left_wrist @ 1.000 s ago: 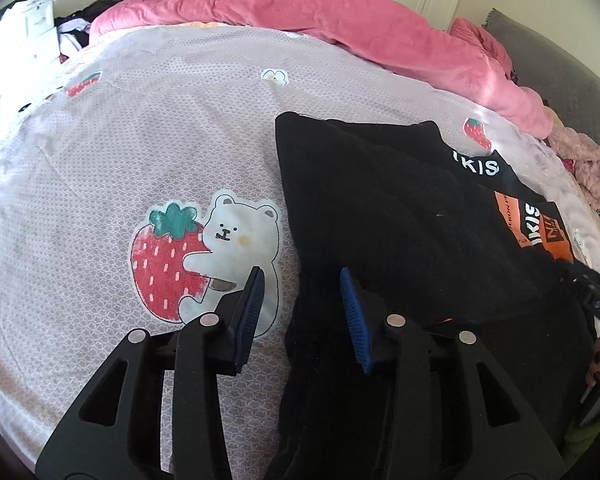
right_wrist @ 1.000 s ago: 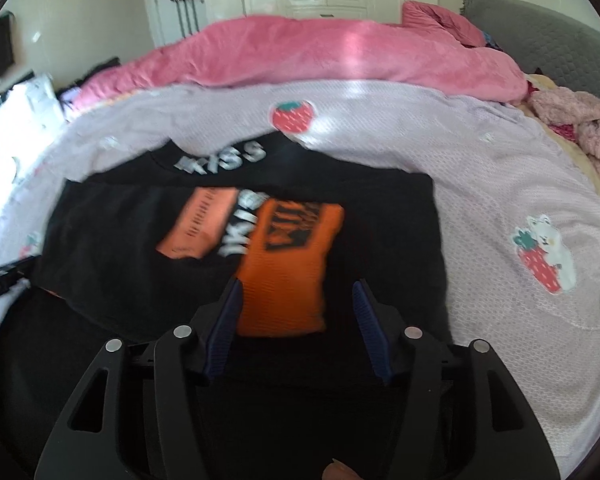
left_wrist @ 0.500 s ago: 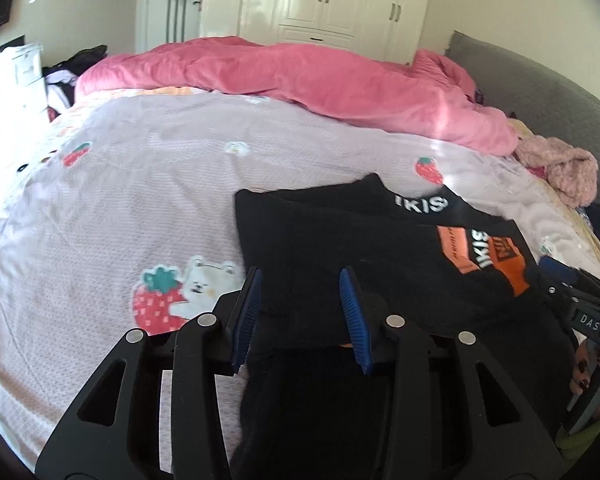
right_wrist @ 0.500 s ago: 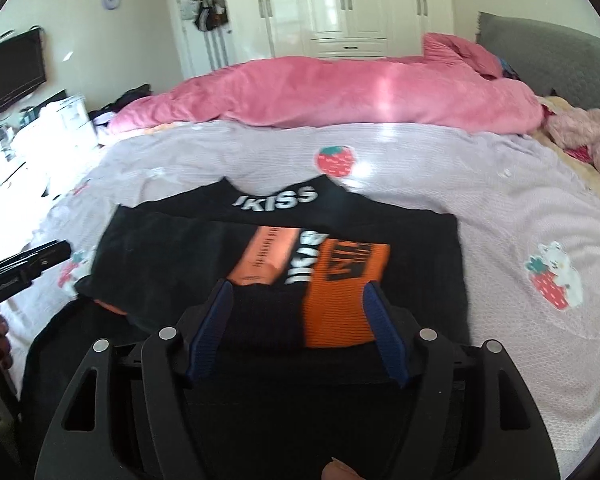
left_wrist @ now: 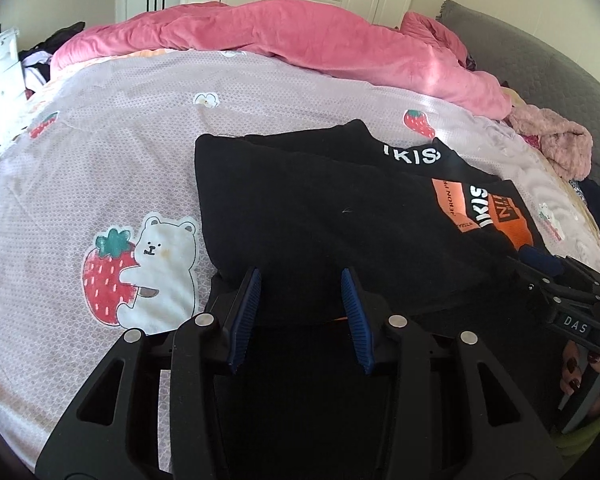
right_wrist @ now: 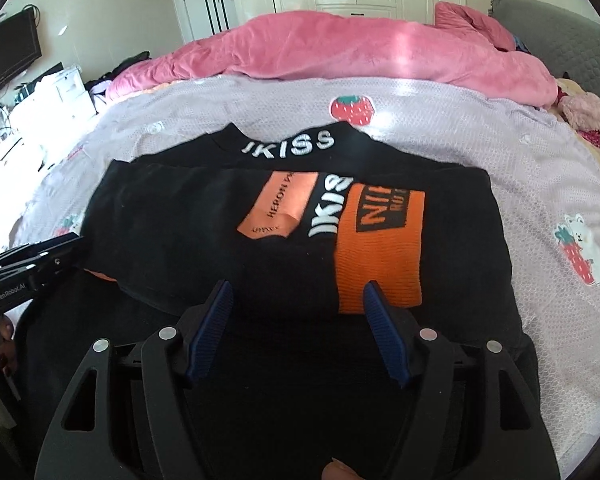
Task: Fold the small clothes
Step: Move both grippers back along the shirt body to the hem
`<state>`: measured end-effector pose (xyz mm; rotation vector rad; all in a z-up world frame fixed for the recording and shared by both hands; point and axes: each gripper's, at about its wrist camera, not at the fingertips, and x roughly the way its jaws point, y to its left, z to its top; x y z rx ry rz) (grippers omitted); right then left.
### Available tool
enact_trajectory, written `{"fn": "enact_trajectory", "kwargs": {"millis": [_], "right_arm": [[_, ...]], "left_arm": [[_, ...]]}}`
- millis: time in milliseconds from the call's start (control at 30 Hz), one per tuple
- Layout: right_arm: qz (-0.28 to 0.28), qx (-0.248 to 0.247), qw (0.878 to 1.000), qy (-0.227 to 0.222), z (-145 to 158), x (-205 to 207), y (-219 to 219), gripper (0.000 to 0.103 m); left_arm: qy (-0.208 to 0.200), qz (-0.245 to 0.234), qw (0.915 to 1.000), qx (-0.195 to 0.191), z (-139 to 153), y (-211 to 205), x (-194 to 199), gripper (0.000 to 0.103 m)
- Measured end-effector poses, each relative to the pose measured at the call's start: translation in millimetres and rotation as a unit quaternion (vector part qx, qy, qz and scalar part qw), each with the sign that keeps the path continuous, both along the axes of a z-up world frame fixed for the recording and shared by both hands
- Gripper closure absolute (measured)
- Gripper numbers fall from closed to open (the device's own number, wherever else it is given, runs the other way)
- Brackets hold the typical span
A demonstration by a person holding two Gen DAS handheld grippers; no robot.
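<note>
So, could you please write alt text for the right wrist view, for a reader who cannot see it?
A folded black top with orange patches and white "IKISS" lettering lies on a lilac strawberry-print sheet. The right tongs, open and empty, hang over its near edge. A pink duvet is heaped behind; the left tongs show at far left.

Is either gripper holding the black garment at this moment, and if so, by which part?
Nothing is held. The left gripper and the right gripper both have open jaws above the folded black garment.
</note>
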<state>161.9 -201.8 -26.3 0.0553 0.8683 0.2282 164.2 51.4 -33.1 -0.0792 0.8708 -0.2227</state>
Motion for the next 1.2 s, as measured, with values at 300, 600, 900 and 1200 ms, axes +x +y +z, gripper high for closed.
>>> {"fn": "enact_trajectory", "kwargs": {"millis": [300,600,900,1200], "right_arm": [[-0.001,0.009,1.0,-0.022,17.4,-11.1,-1.6,0.023],[0.005,0.003,0.999,-0.032,27.0,-20.1,2.5,0.009],[-0.002,0.001,0.999,-0.052,41.8,-31.3,-5.5,0.007],[-0.014,0.009,0.998,-0.059,49.9,-39.5,-18.8,0.005]], "left_arm": [[-0.024,0.012,0.9996,0.005,17.4,7.1,-9.6,0.046],[-0.051,0.054,0.9969,0.024,30.1,22.2,-30.0,0.009],[-0.054,0.08,0.9948,0.032,38.1,30.8,-41.7,0.009],[-0.073,0.077,0.9934,0.044,53.4,22.4,-57.0,0.009]]}}
